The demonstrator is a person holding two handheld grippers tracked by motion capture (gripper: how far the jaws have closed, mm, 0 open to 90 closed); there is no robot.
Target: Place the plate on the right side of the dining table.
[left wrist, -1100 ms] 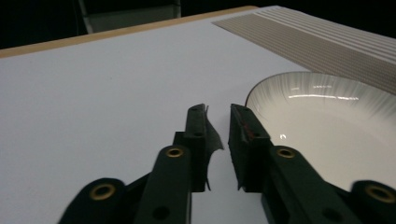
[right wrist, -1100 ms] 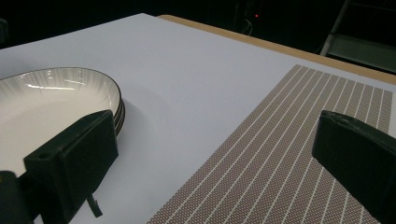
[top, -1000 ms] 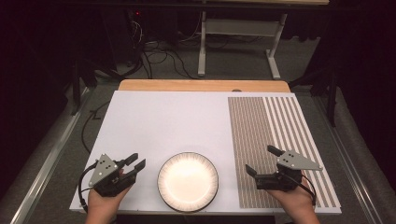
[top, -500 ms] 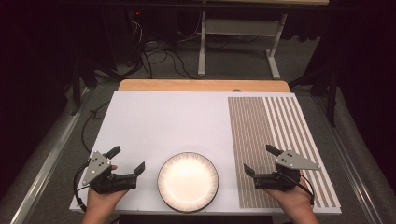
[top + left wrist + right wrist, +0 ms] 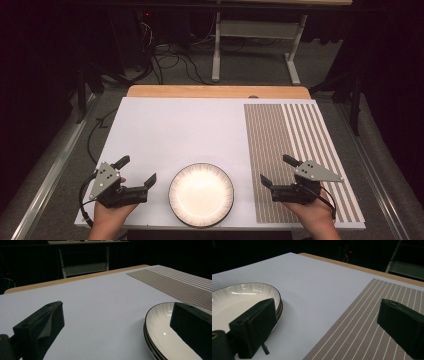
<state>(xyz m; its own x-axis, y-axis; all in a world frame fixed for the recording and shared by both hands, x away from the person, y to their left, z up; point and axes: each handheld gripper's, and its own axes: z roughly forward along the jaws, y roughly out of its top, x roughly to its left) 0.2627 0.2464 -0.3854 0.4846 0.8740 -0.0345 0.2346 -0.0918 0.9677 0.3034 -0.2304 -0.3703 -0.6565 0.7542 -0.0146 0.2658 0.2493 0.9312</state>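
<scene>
Plates point(image 5: 201, 194): a stack of white, dark-rimmed plates, three rims countable in the left gripper view point(image 5: 160, 340), sits at the near edge of the white table point(image 5: 185, 130); every place below is given from this stack.
Left gripper point(image 5: 136, 172): just left of the stack, apart from it; your jaws have just been opening and now stand wide with nothing between them.
Right gripper point(image 5: 278, 171): just right of the stack, over the inner edge of the striped mat point(image 5: 295, 150); your jaws are spread wide and empty.
Risk, rim count: if you close on the stack's edge, you may catch two rims instead of one, because the rims lie tight together.
Risk, slip: the glazed rim looks smooth; a shallow pinch could let a plate slide out and drop onto the others.
Risk, push: a jaw that meets the stack's side before closing could shove it, and the table's near edge lies close behind.
Risk, mat: a plate set half on the mat's edge may rock.
</scene>
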